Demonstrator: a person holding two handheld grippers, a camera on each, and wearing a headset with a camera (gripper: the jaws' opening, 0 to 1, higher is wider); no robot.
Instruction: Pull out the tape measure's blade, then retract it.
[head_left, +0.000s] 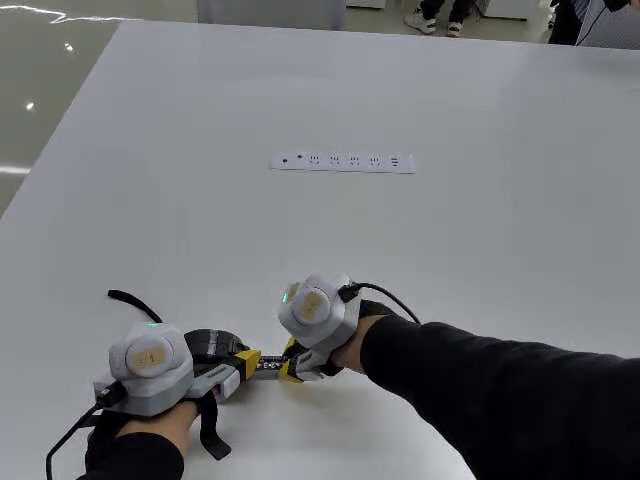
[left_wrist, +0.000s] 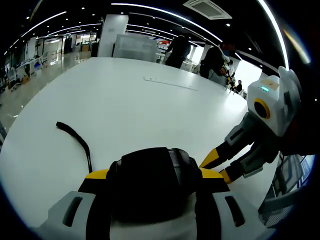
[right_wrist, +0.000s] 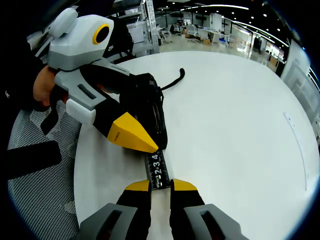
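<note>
Clamping the black tape measure case between its yellow-tipped jaws, the left gripper lies low on the white table. The right gripper, jaws nearly closed, pinches the end of the short drawn-out blade and points straight at the left gripper, close beside it.

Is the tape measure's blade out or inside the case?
Slightly out: a short numbered stretch of blade spans from the case to the right gripper.
</note>
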